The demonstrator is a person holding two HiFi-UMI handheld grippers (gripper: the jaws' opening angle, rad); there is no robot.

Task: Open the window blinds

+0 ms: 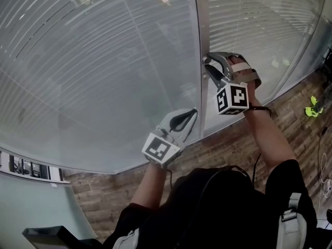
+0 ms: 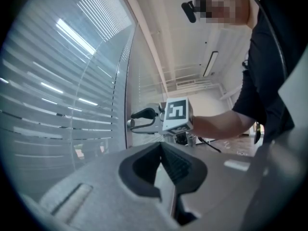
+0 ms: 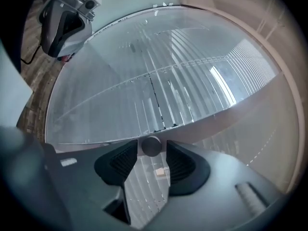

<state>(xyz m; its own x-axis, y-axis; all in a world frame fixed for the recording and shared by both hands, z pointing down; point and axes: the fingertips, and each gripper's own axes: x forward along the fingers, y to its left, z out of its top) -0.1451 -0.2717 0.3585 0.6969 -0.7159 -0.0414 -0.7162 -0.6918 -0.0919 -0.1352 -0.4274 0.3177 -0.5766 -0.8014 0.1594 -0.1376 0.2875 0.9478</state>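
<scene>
Slatted window blinds (image 1: 104,61) hang behind glass panes either side of a vertical frame post (image 1: 200,30). My right gripper (image 1: 207,62) is up against that post. In the right gripper view its jaws (image 3: 151,151) stand open, with a small round knob (image 3: 152,143) between the pads and a slim gap on each side. The slats (image 3: 187,66) are tilted partly apart there. My left gripper (image 1: 193,113) hangs lower, beside the post, shut with nothing in it (image 2: 161,146). From it I see the right gripper (image 2: 139,115) at the post.
A brick-patterned floor (image 1: 290,113) runs along the foot of the glass. A green object (image 1: 313,108) and loose cables (image 1: 324,175) lie at the right. A dark desk edge (image 1: 46,236) is at the lower left.
</scene>
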